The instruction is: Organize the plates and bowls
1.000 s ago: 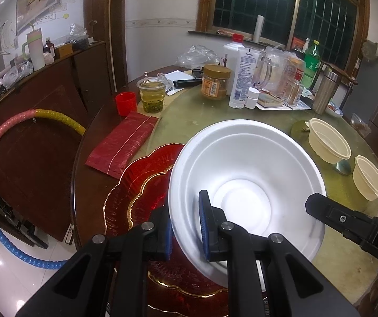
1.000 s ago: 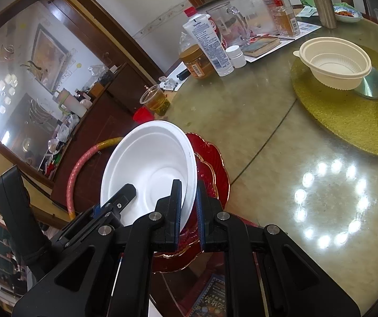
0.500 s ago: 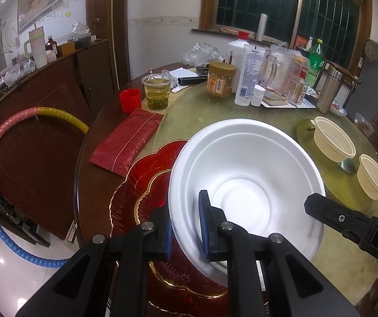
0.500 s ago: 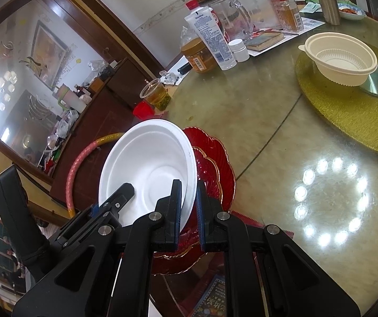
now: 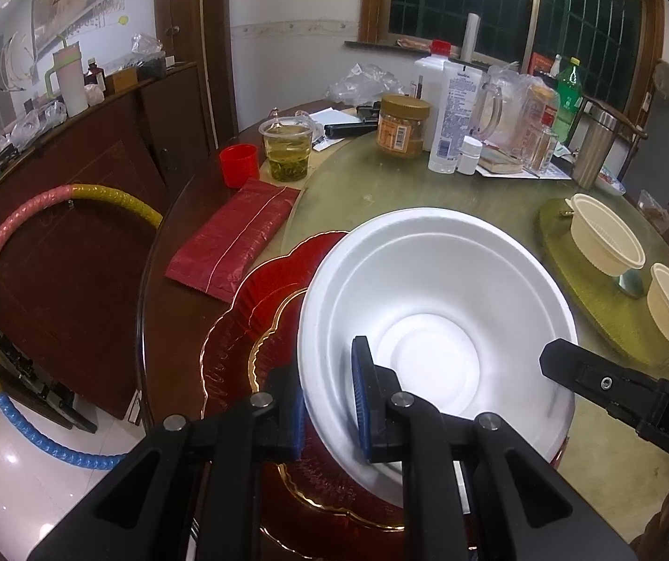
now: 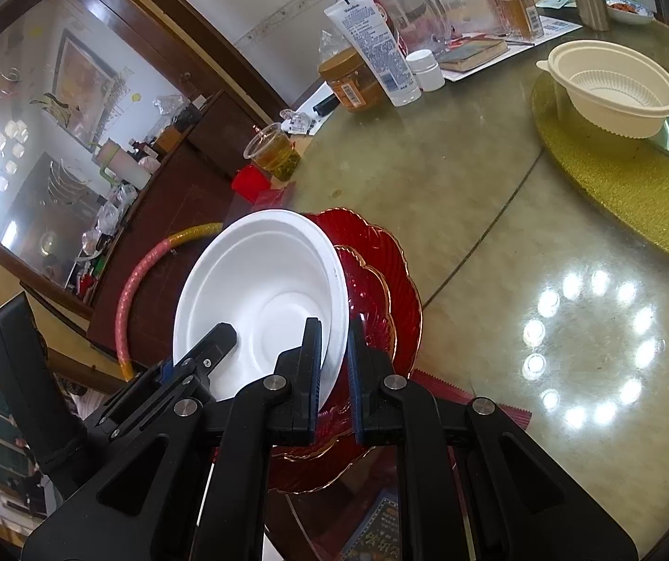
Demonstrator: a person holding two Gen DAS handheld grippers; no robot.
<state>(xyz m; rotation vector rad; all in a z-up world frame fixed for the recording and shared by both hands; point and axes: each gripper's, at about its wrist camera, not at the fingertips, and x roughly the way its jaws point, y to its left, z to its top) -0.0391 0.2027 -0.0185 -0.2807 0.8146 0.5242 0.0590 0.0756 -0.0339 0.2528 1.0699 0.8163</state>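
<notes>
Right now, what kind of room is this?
Probably a home dining room: a round table crowded with jars and bottles, a wooden sideboard along the wall, and red plates set out.

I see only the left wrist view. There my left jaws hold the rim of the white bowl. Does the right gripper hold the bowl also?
Observer: Yes. The right gripper has its jaws shut on the rim of the white bowl, one finger inside and one outside.
Operator: The bowl hides the table behind it. Is there free space beside the red plates?
Observer: The table glass between the plates and the gold mat is bare. Only a ring of lamp glare shows there.
</notes>
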